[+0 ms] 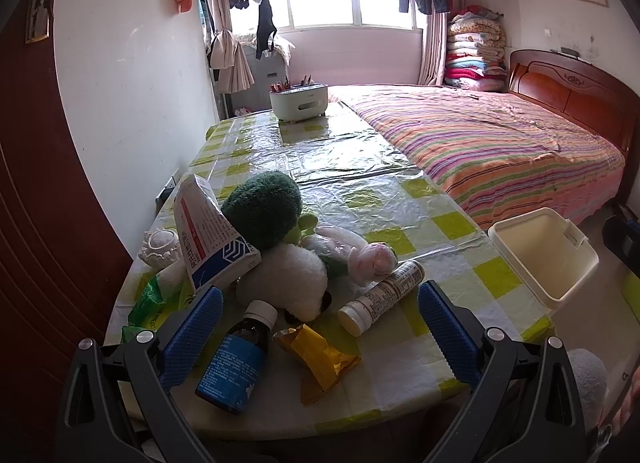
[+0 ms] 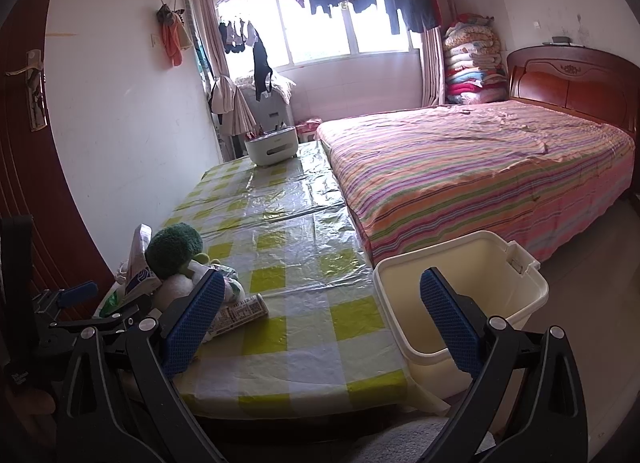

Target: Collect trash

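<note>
Clutter sits at the near left end of the checked table: a brown bottle with a blue label, a gold wrapper, a white labelled tube, a torn carton, a green bag and plush toys. My left gripper hangs open just above the bottle and wrapper, holding nothing. My right gripper is open and empty over the table's near right corner. A cream bin stands beside the table, under the right finger. The tube lies by the left finger.
A white desk organiser stands at the table's far end. A bed with a striped sheet runs along the table's right side. A dark red door and a white wall close the left. One pad of the left gripper shows at the left edge.
</note>
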Tool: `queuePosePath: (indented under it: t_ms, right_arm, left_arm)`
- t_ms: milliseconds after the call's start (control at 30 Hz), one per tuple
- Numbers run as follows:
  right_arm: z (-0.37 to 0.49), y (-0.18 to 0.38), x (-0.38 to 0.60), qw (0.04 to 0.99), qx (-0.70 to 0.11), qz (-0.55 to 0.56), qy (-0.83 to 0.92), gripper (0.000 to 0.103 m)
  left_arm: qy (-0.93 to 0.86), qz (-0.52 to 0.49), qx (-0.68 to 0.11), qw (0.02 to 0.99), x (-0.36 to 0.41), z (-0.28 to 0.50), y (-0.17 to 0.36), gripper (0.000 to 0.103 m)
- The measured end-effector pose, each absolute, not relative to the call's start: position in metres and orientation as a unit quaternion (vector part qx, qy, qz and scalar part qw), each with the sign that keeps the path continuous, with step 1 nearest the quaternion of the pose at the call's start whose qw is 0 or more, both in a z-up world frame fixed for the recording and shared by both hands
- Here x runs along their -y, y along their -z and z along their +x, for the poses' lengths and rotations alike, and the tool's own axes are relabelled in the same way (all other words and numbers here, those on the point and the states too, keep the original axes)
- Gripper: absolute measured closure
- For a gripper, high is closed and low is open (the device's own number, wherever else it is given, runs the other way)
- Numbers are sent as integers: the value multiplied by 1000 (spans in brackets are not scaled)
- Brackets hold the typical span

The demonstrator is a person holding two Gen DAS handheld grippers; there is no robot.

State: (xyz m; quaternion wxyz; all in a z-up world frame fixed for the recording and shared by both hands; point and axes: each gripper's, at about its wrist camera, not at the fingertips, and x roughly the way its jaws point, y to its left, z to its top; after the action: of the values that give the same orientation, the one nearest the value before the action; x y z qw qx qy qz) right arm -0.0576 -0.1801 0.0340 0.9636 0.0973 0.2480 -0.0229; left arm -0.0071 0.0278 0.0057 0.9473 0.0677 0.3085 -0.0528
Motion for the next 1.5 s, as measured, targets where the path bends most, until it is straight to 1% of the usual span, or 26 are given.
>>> queuePosePath:
  t_ms: [667,933,1267,1500]
  right_arm:
    - [-58,-32,181,963,-250,100,19,6]
    - [-52,-30,171,963,-252,90,1,6]
    - [-32,-21,142,966,-245,63,-61,6]
    - [-5,-4,119,959,-246,50,-130,6]
  left_arm:
    - [52,68,-309,947,-29,-9,-4,8]
    - [41,61,-303,950,-41,-15,-2,8]
    - [13,42,-302,952,-70,-25,7,8]
    - [-11,13,-320,947,-94,-22,18,8]
